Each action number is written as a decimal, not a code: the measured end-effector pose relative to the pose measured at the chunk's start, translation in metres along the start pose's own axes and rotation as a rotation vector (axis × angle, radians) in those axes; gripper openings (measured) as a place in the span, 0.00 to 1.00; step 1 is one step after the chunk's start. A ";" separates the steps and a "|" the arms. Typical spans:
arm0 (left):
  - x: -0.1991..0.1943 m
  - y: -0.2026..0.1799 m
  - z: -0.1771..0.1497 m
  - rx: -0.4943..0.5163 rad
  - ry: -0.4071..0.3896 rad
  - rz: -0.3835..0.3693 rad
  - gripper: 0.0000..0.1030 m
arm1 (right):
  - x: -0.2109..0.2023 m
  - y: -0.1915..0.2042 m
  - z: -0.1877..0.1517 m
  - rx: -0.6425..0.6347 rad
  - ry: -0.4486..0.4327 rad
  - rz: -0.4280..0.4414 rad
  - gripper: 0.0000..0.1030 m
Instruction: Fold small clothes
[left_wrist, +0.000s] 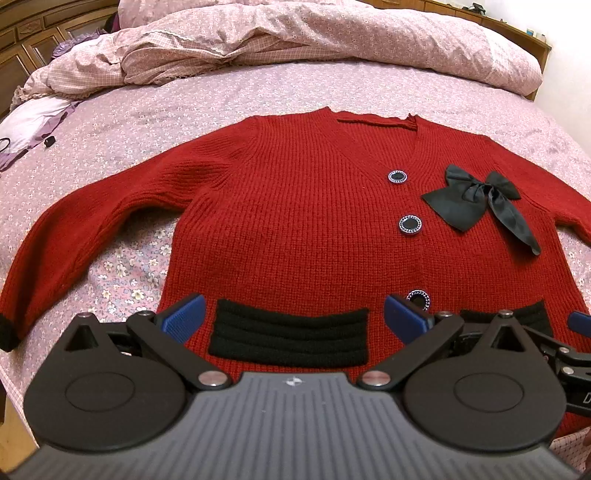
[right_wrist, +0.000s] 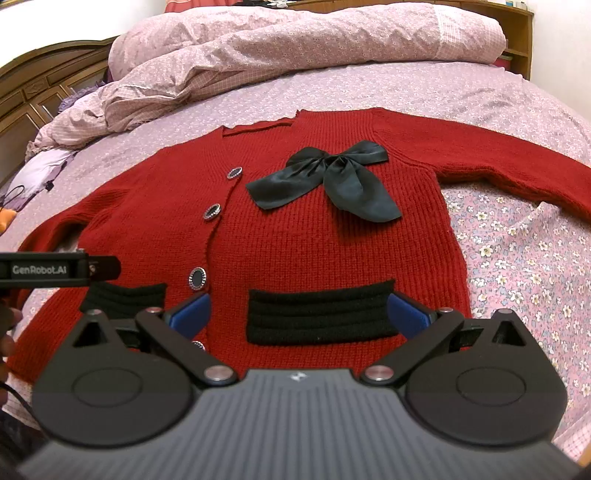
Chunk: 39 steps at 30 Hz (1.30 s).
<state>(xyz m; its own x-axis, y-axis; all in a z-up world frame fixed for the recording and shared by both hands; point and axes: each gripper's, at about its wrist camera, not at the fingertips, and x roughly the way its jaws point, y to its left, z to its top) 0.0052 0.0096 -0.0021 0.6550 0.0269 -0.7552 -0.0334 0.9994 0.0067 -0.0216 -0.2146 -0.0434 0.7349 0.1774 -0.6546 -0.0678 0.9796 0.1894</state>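
Two tongs, left tongs (left_wrist: 293, 314) and right tongs (right_wrist: 299, 314), are hovering wide and empty over the hem of the red cardigan (left_wrist: 295, 221), which is lying flat on the bed (left_wrist: 166, 107). You are handling soft, limp, grippy knit; pinch the hem corners, avoiding the slippery bow (right_wrist: 325, 181).

One red knitted cardigan (right_wrist: 317, 236) lies on the bed. On the cardigan: one black satin bow (right_wrist: 332, 177) at the chest, four round dark buttons with silvery rims (right_wrist: 197, 277) down the front edge, and two black ribbed pocket bands (right_wrist: 317, 314) near the hem. Two blue-padded tongs: left (left_wrist: 293, 319), right (right_wrist: 299, 315).
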 end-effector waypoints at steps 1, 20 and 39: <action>0.000 0.000 0.000 0.000 -0.001 0.000 1.00 | 0.000 0.000 0.000 0.000 -0.001 0.000 1.00; 0.001 0.002 -0.003 -0.011 0.011 -0.004 1.00 | 0.000 -0.002 -0.001 0.014 0.004 0.003 1.00; 0.015 0.007 0.020 -0.001 0.029 -0.037 1.00 | 0.008 -0.041 0.013 0.165 0.025 0.049 1.00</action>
<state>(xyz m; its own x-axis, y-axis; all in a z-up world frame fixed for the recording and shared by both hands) 0.0296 0.0175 -0.0008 0.6338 -0.0108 -0.7734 -0.0099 0.9997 -0.0221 -0.0046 -0.2545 -0.0471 0.7160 0.2293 -0.6593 0.0097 0.9411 0.3379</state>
